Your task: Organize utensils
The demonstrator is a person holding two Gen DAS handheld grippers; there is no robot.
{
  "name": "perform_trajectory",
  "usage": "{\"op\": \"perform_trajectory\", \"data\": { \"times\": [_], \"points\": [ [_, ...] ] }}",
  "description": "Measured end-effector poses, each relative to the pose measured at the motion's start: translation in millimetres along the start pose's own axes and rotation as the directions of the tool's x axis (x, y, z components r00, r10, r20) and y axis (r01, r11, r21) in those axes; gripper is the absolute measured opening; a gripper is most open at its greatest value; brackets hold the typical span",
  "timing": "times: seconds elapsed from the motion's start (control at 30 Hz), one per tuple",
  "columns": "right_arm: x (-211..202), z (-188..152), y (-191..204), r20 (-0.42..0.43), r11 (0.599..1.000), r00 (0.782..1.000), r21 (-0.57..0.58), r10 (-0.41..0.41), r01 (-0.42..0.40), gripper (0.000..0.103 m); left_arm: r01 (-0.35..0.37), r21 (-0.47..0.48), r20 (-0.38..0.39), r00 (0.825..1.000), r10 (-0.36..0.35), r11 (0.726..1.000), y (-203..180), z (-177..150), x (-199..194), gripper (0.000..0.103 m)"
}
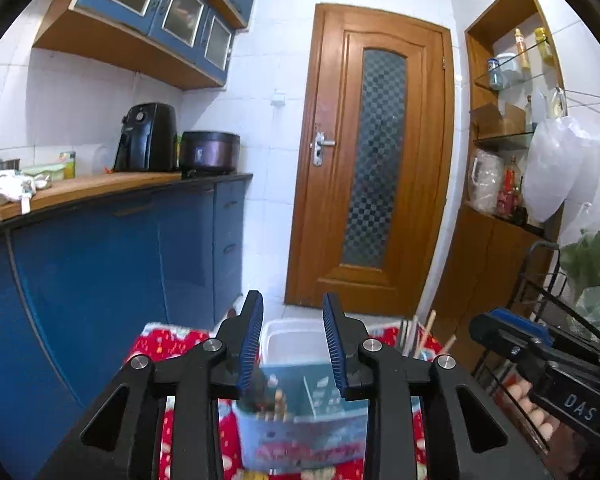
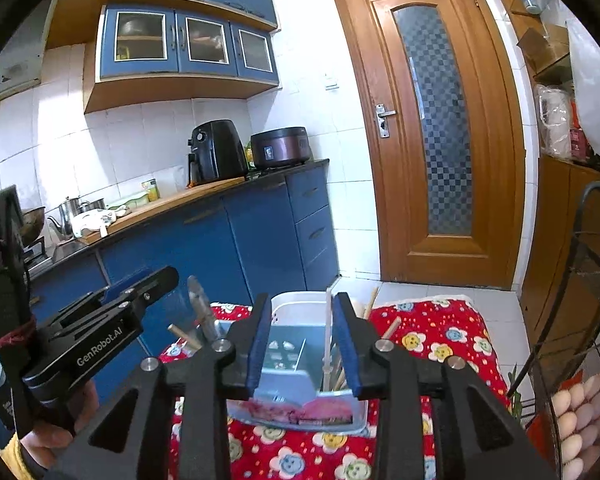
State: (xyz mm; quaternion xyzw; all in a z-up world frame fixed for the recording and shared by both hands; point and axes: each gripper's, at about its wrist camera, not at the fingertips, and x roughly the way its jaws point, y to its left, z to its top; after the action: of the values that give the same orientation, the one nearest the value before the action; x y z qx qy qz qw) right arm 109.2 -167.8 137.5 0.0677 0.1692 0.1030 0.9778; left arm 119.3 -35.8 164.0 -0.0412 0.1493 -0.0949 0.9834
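Note:
A light blue utensil box (image 1: 300, 412) (image 2: 288, 360) stands on a red flowered cloth (image 1: 160, 344) (image 2: 440, 332), with a white plastic basket (image 1: 292, 340) (image 2: 300, 308) just behind it. Wooden chopsticks (image 1: 428, 328) (image 2: 370, 300) and a thin white stick (image 2: 328, 328) rise from the box's right side, and a grey metal utensil (image 2: 200, 304) leans at its left. My left gripper (image 1: 292, 308) hovers over the box, open, with nothing between its blue pads. My right gripper (image 2: 302, 300) is also open above the box. The white stick shows in its gap but stands behind it.
Blue cabinets and a counter (image 1: 100, 192) with an air fryer (image 1: 146, 136) and a cooker (image 1: 210, 150) run along the left. A wooden door (image 1: 376, 160) is ahead. A black wire rack (image 2: 588, 280) and eggs (image 2: 580, 420) stand at the right.

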Motion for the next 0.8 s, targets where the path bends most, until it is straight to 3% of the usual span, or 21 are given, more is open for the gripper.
{"op": "perform_trajectory", "data": {
  "times": [0.2,0.57,0.8],
  "points": [
    [-21,-22,6,-0.017,1.0,1.0,0.027,0.002,-0.001,0.035,0.012,-0.005,-0.057,0.998,-0.012,1.0,6,-15,-23,0.031],
    [-41,-70,14,-0.068,0.999,0.998,0.042,-0.003,0.006,0.054,-0.004,-0.005,-0.144,0.99,0.004,1.0,9,-59,-56,0.035],
    [-40,-103,22,-0.11,0.999,0.993,0.012,-0.047,0.049,0.065,-0.029,0.0,-0.181,0.983,0.029,1.0,9,-91,-66,0.04]
  ]
}}
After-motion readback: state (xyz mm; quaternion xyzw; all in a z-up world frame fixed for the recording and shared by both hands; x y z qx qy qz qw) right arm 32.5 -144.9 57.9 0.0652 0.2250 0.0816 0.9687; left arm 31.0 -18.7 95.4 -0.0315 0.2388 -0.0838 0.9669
